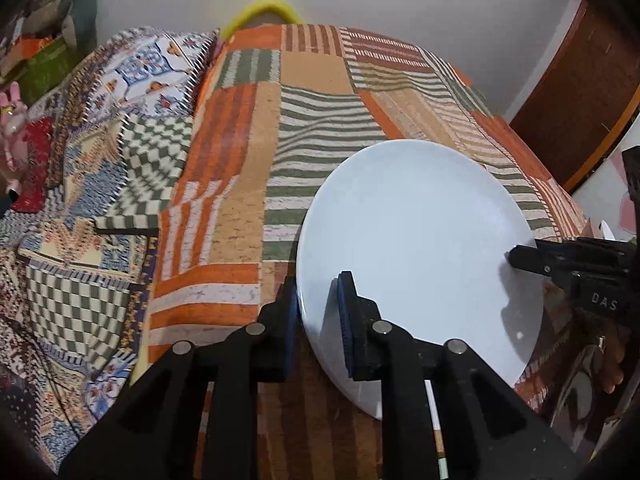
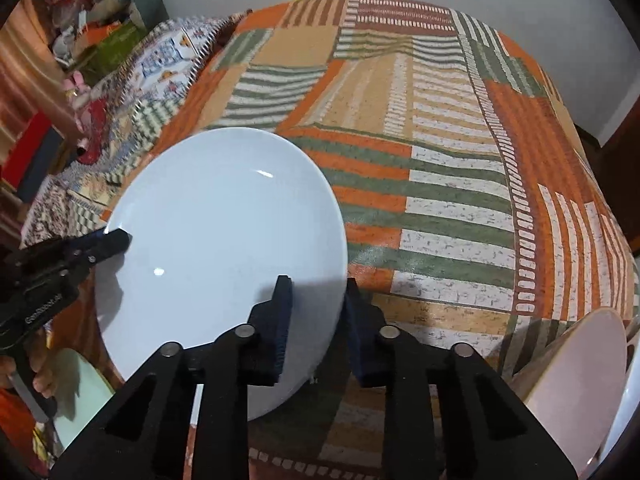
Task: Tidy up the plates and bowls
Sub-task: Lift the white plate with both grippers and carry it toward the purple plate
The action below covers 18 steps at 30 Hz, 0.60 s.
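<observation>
You have the plate [image 1: 420, 248] over the bedspread [image 1: 320, 120], between your two grippers: the left gripper [image 1: 318, 312] grips its left edge, the right gripper [image 2: 318, 312] its right edge. A bowl [image 2: 576, 384] stands at the right, a quilt [image 1: 100, 160] at the left.

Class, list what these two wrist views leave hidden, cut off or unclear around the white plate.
- White plate: underside hidden in both views by the plate itself; near rim covered by the left gripper and right gripper.
- Pale bowl: cut off by the right wrist view's lower right edge.
- Pale green dish: partly hidden behind the left gripper; type unclear.
</observation>
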Tool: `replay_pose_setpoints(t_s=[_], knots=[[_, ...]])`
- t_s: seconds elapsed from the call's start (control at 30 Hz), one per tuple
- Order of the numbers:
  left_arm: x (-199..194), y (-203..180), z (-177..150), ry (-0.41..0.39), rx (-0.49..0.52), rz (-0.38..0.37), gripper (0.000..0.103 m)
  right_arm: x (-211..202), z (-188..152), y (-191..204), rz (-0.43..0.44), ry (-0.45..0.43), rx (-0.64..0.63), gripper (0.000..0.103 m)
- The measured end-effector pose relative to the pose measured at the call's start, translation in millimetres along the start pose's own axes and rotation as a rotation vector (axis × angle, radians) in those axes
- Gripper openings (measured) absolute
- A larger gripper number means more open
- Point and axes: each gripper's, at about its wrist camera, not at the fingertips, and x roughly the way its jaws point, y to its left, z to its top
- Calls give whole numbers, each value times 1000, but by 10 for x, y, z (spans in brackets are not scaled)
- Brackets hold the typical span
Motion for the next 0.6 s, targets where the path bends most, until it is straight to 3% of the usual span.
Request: replay_pose_setpoints(t_s=[0.6], knots=[[-710,-157,-121,-107,26,7,18,-503,-129,179,13,-110,-39,21]])
